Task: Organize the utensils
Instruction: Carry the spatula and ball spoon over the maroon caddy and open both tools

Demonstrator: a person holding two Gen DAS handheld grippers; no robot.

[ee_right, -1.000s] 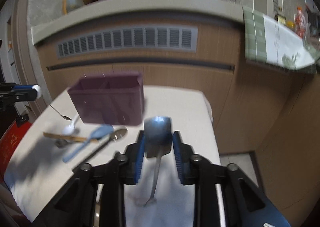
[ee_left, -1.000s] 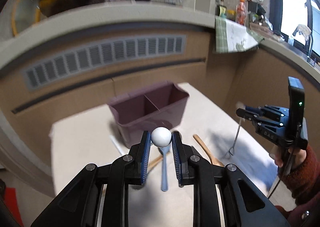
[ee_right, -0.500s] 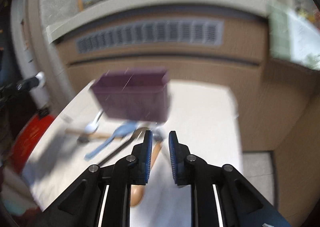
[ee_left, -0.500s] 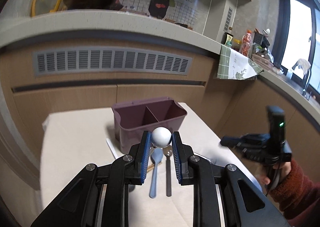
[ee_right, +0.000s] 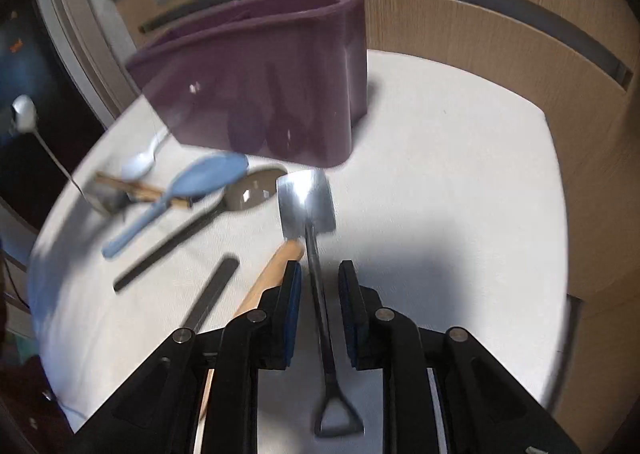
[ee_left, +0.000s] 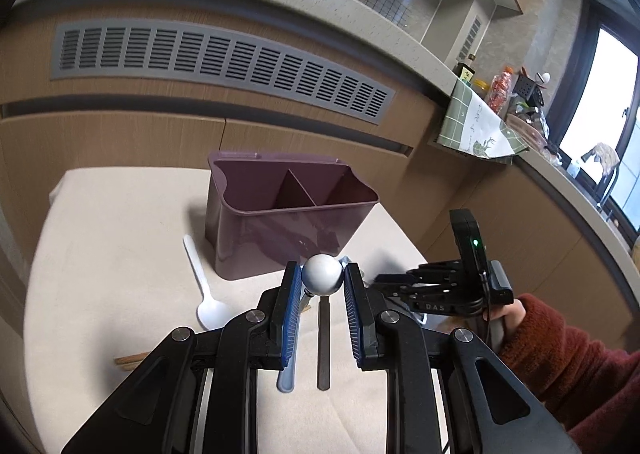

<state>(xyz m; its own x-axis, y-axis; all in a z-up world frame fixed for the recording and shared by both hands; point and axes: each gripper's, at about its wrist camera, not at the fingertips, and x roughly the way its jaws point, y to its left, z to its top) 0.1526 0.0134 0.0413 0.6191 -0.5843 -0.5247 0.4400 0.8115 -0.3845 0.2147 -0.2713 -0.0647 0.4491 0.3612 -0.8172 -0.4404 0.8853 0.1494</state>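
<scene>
while the purple caddy sits mid-frame in my left view, at the back of the white table, both of its compartments look bare as far as i can see in. the rest of the utensils lie loose in front of it: in the right view a blue spoon, a steel spoon, chopsticks, a white spoon at the left, a dark flat handle, a wooden handle, and at centre the little shovel spoon.

my left gripper is narrowly closed on a white ball, the knob end of a thin spoon whose stem hangs down from it; the right view shows that spoon at far left, its bowl down near the chopsticks. my right gripper has its jaws opening, low in the frame, with the shovel spoon's stem lying between the pads; i see no pad touching it. in the left view that gripper sits at lower right, held by a hand in a red sleeve.

i judge this the sorting start: one piece is in hand, another is being lined up for pickup. next i'd settle lower and centre the stem before closing on it, then lift clear of the wooden handle beside it. the left needs to carry its spoon above the caddy rim and drop it bowl-first into one compartment.
</scene>
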